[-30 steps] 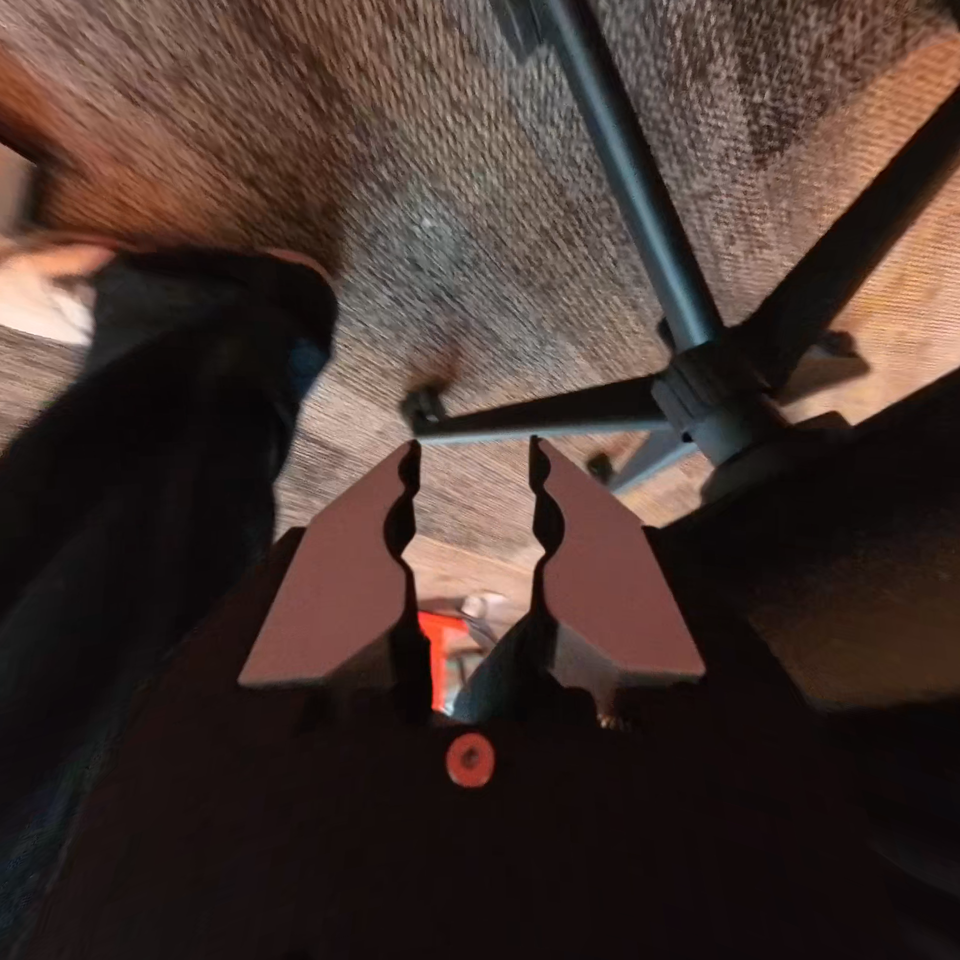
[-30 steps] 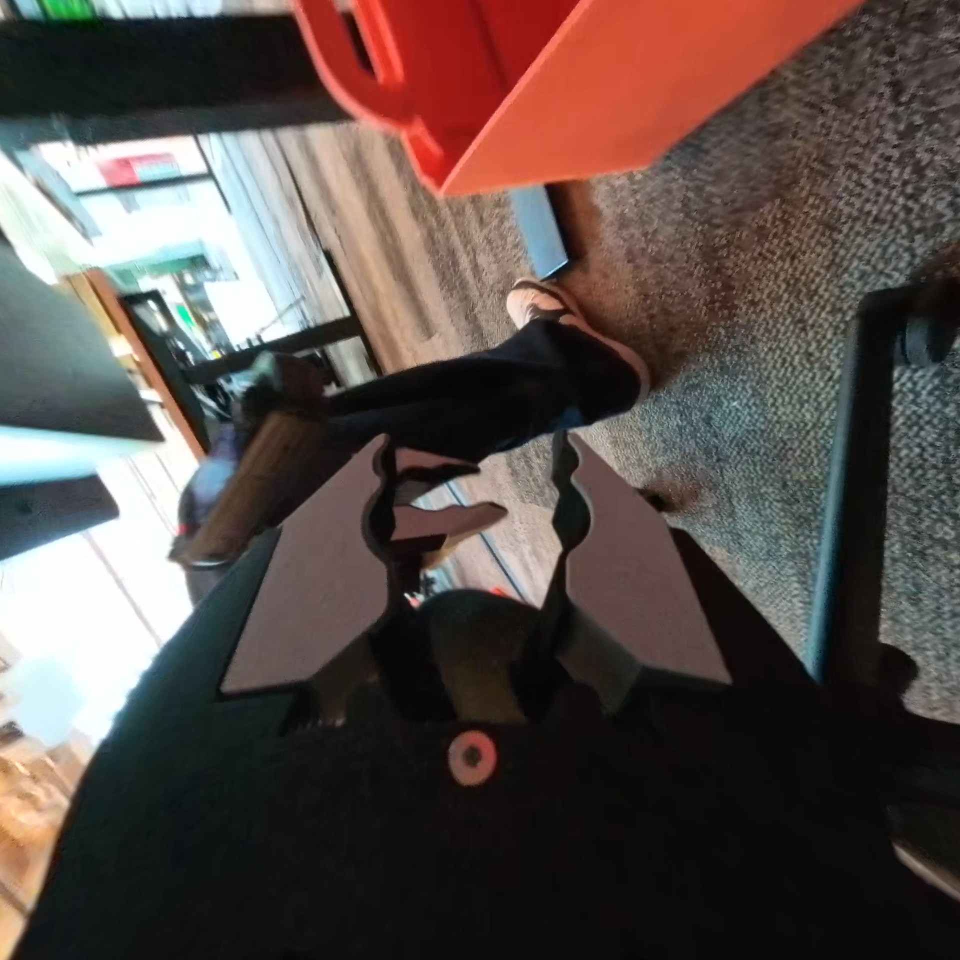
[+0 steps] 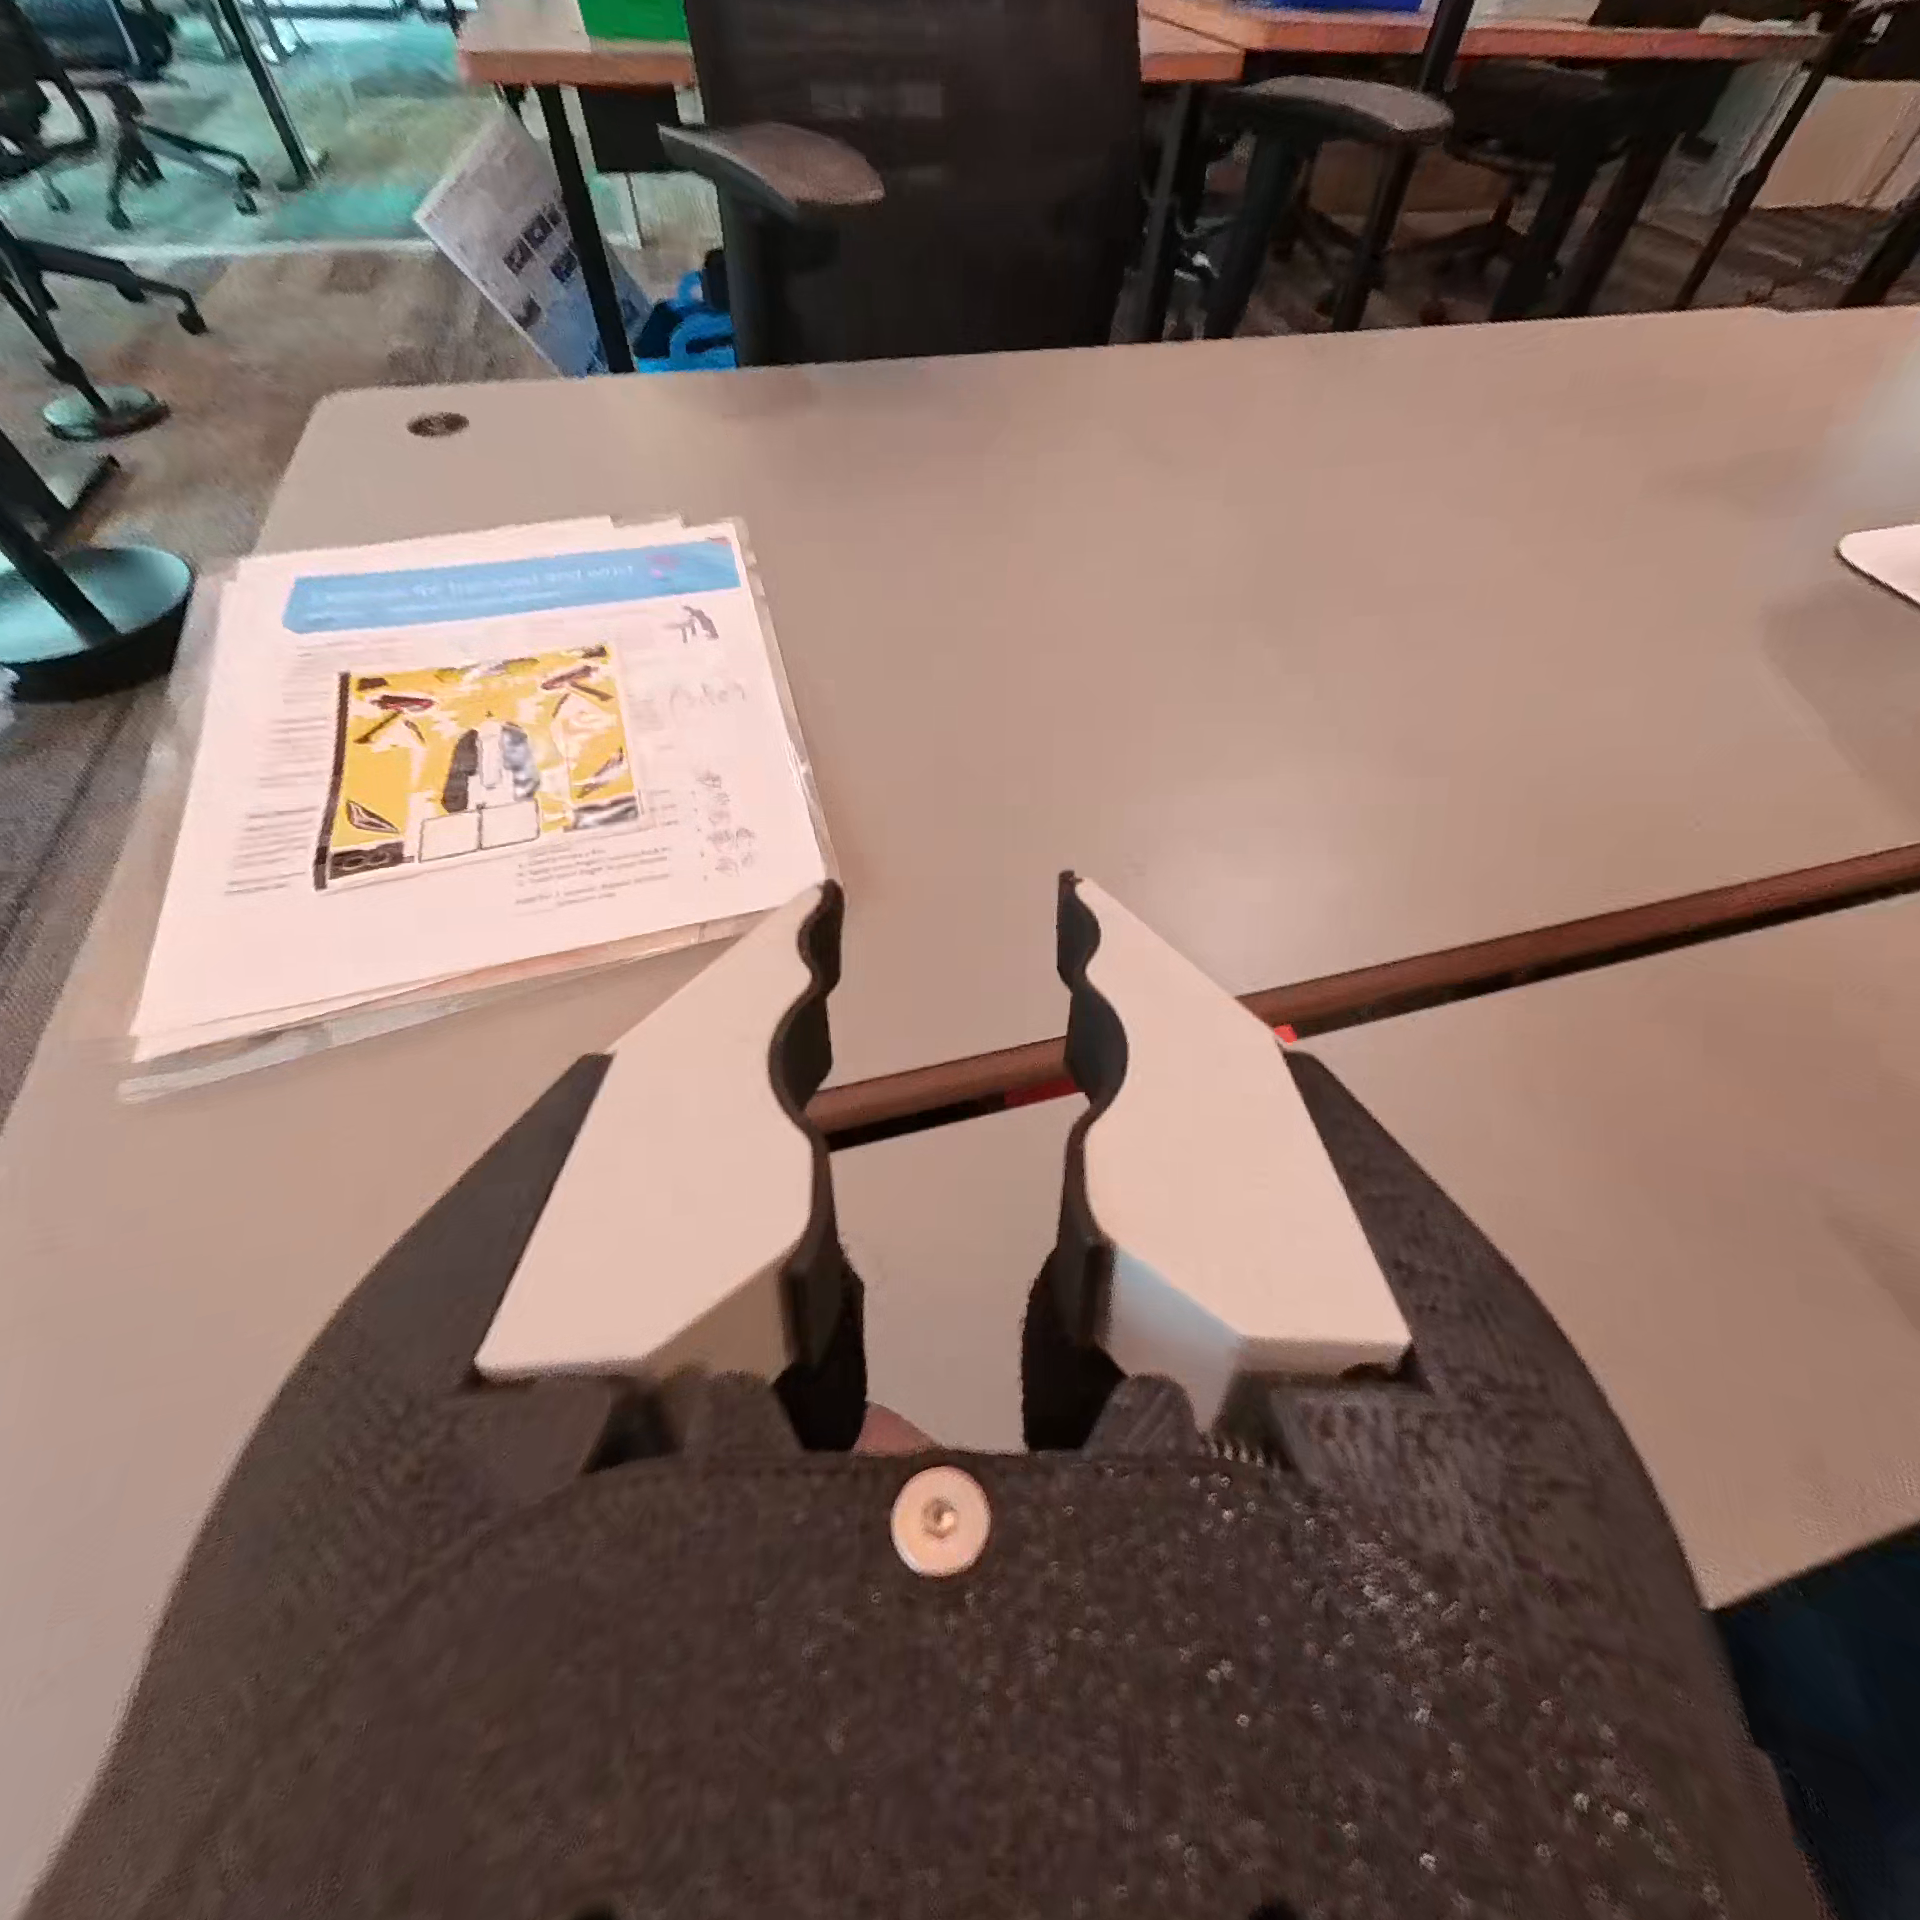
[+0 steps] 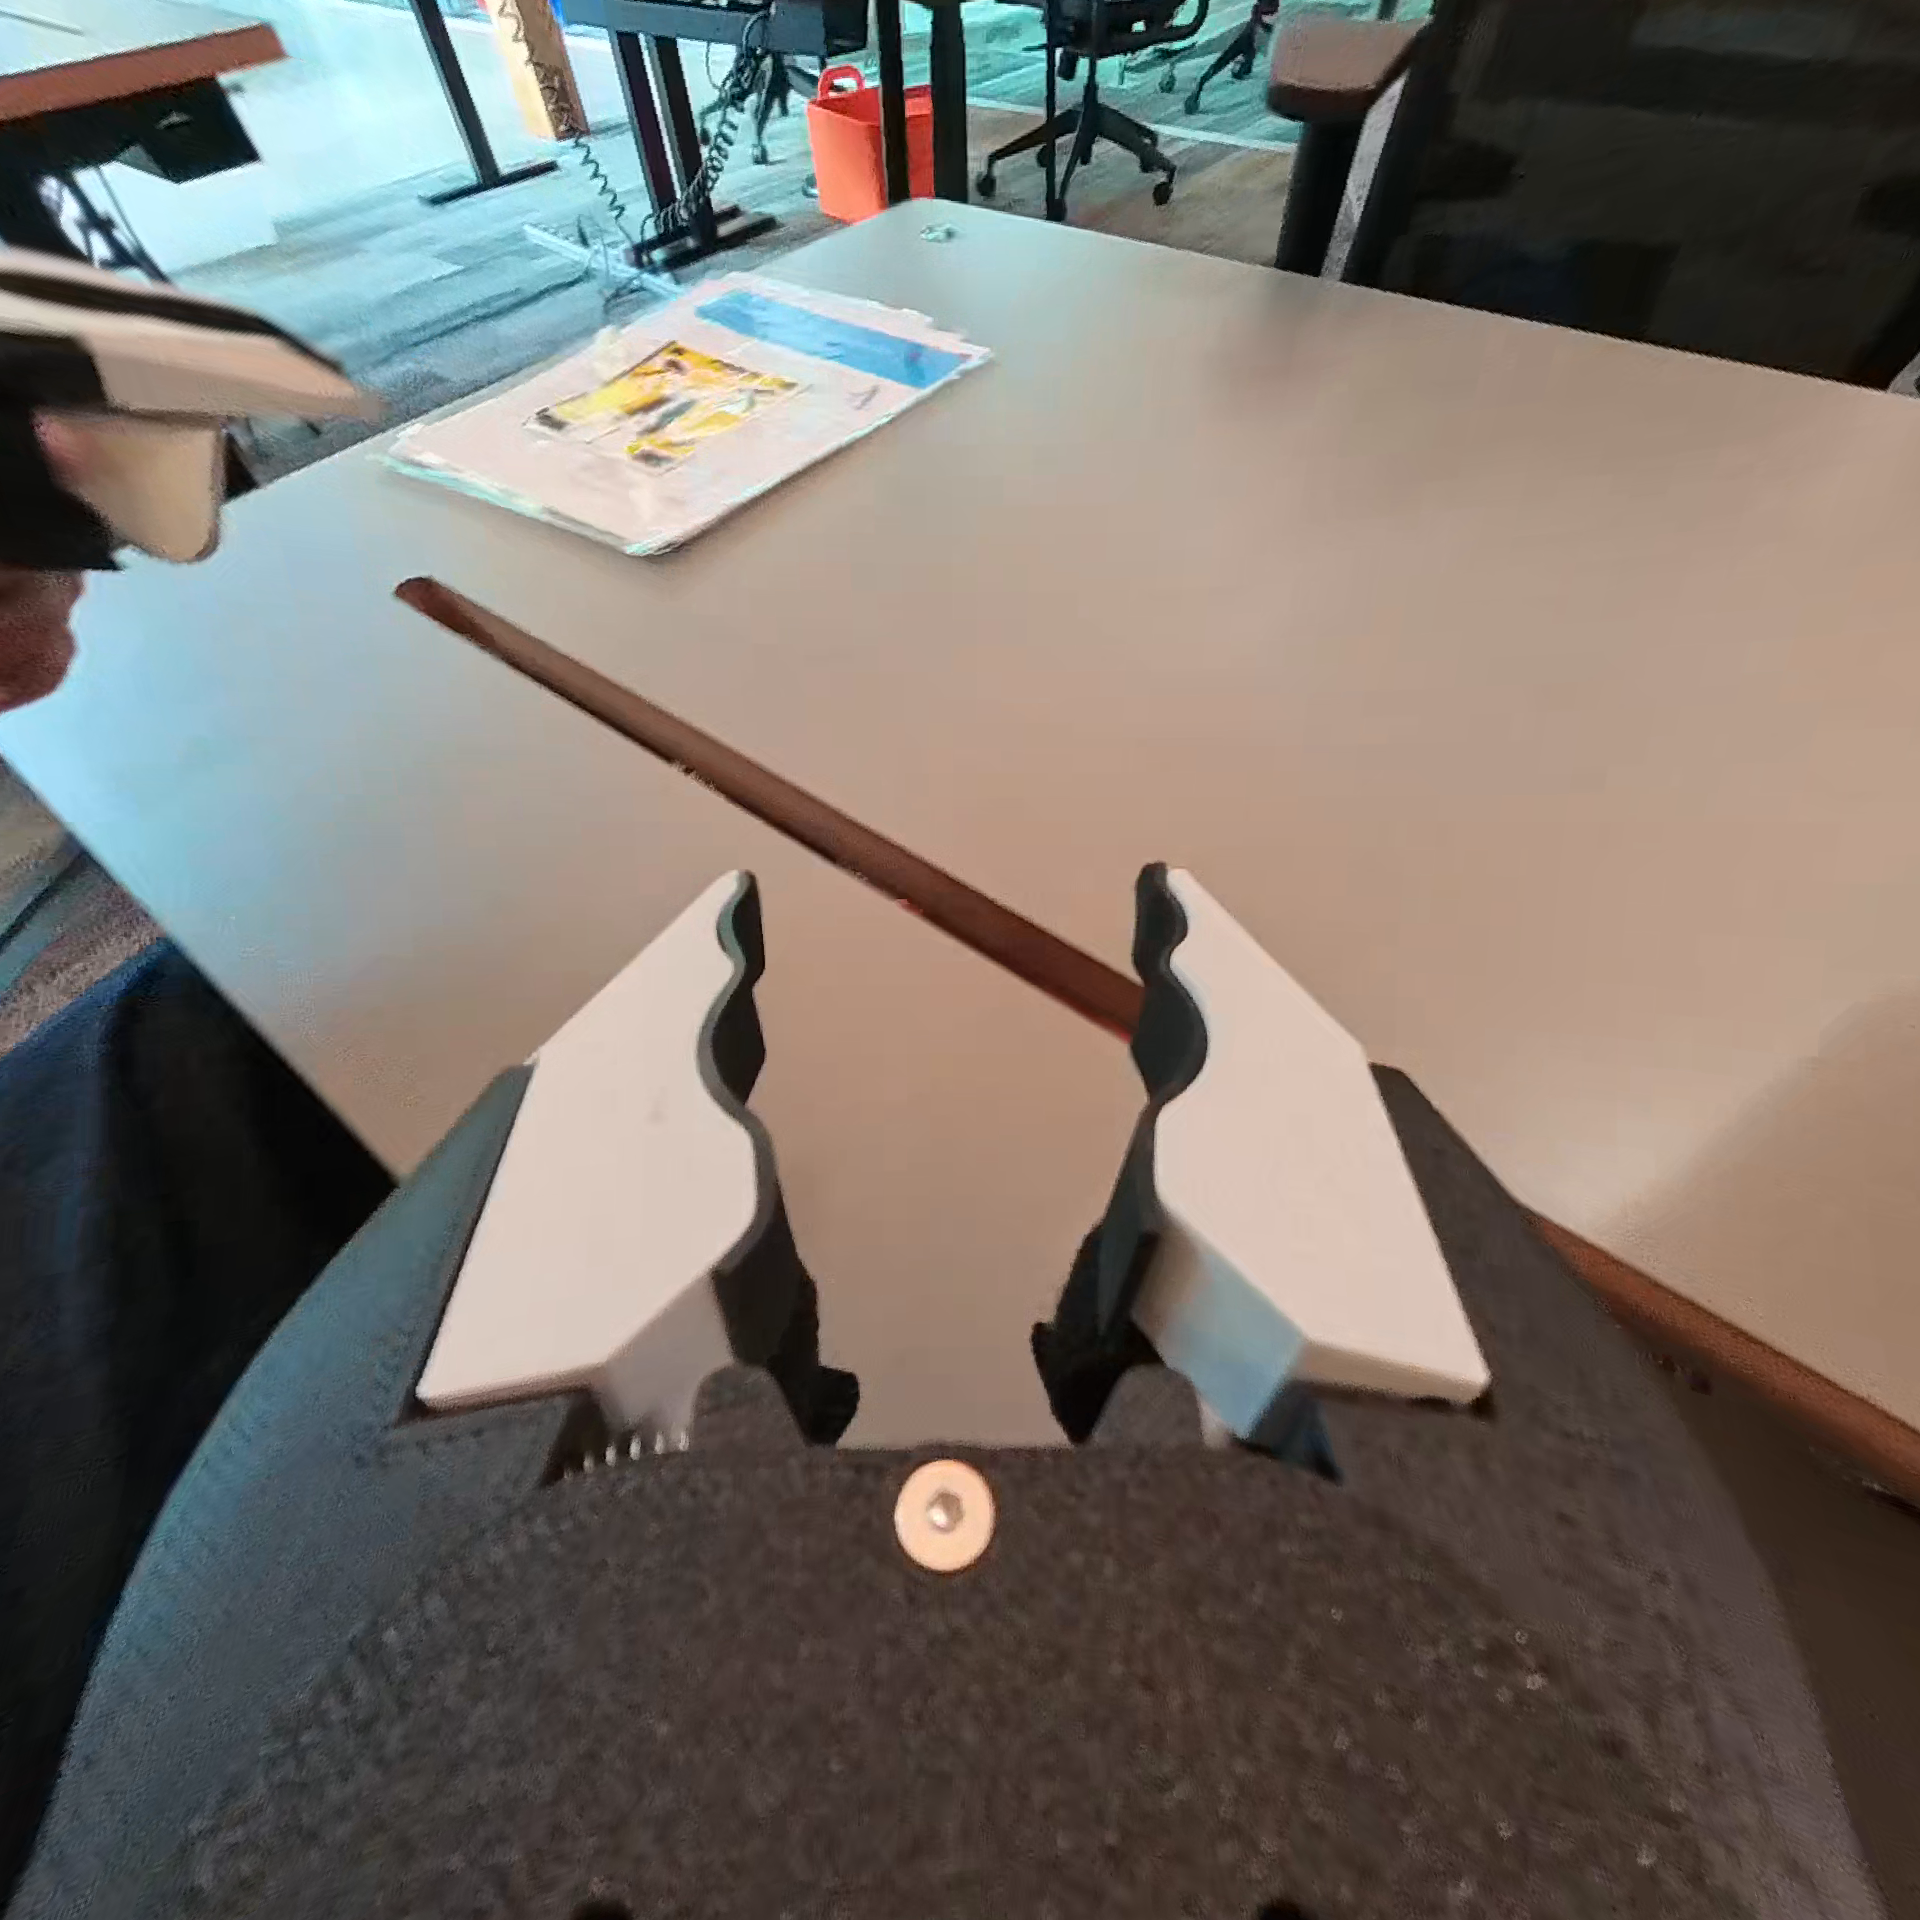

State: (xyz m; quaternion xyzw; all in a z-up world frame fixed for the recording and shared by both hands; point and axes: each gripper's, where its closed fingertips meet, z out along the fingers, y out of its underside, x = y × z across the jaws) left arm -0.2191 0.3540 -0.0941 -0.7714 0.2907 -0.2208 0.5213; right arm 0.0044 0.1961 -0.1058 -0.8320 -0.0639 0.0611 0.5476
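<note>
Room: open office, carpet floor, grey desks on dark legs, rolling chairs at the far desks.
Surface: two grey tables [image 3: 1299, 644] set edge to edge, a dark brown seam [image 3: 1558, 920] running between them.

Left wrist view
Left gripper [image 3: 948, 899]: held above the near table, empty; its white fingers [image 3: 675, 1164] stand apart with bare tabletop showing between them.
Nearest thing: a stack of printed papers [image 3: 468, 769] in clear sleeves, lying flat just ahead and to the left of the left fingertip; I cannot tell whether it touches.
Top sheet: blue header band, a yellow picture in the middle, small lines of print; writing is there but left uncopied.
Beyond the table: a black mesh office chair [image 3: 904, 177] pushed against the far edge; a printed board [image 3: 530, 249] leaning on a table leg.
Far right: a white corner of something flat [image 3: 1886, 566] on the table.

Right wrist view
Right gripper [image 4: 943, 883]: above the near table, empty; fingers [image 4: 623, 1143] spread wide, wider than the left pair.
Seam [image 4: 727, 774]: runs diagonally and passes behind the right fingertip.
Papers [image 4: 696, 416]: well ahead, on the far table, near its left edge.
Other gripper [image 4: 156, 416]: at the left border, blurred.
Background: an orange bin [image 4: 862, 140] on the floor, coiled cables, chair bases.
</note>
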